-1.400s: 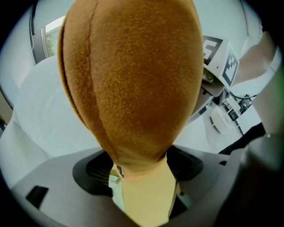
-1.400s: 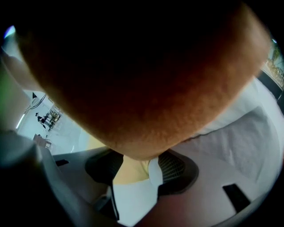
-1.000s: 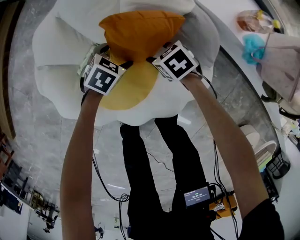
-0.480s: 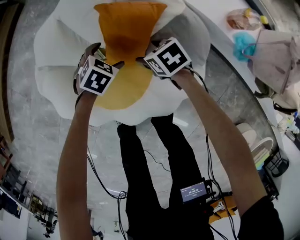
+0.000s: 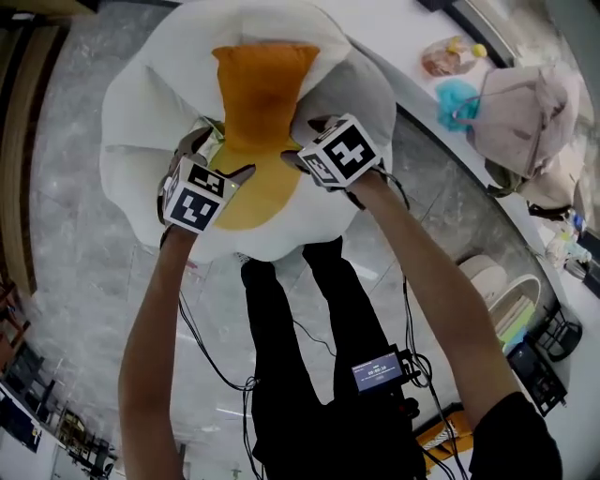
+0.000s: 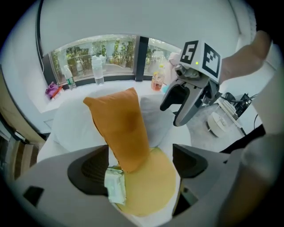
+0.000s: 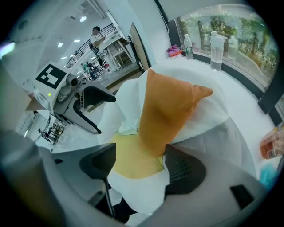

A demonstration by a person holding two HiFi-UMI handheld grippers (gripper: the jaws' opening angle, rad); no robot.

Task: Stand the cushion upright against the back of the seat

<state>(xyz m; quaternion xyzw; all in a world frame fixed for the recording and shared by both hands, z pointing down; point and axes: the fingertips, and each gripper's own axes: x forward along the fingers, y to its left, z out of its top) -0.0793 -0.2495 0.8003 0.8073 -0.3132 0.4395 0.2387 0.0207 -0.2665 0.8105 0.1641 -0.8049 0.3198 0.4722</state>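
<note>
Lifted clear, left gripper (image 5: 222, 155) and right gripper (image 5: 307, 141) show jaws just opened wide, empty, orange fabric cushion (image 5: 261, 89) upright against white petal-shaped seat (image 5: 141, 112) back.

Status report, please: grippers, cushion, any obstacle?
Left gripper and right gripper: jaws just opened, holding nothing. Cushion stands upright against seat back. Nothing in the way.

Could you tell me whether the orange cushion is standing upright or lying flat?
Upright: the cushion stands on its lower edge on the yellow seat pad, leaning against the white seat back.
</note>
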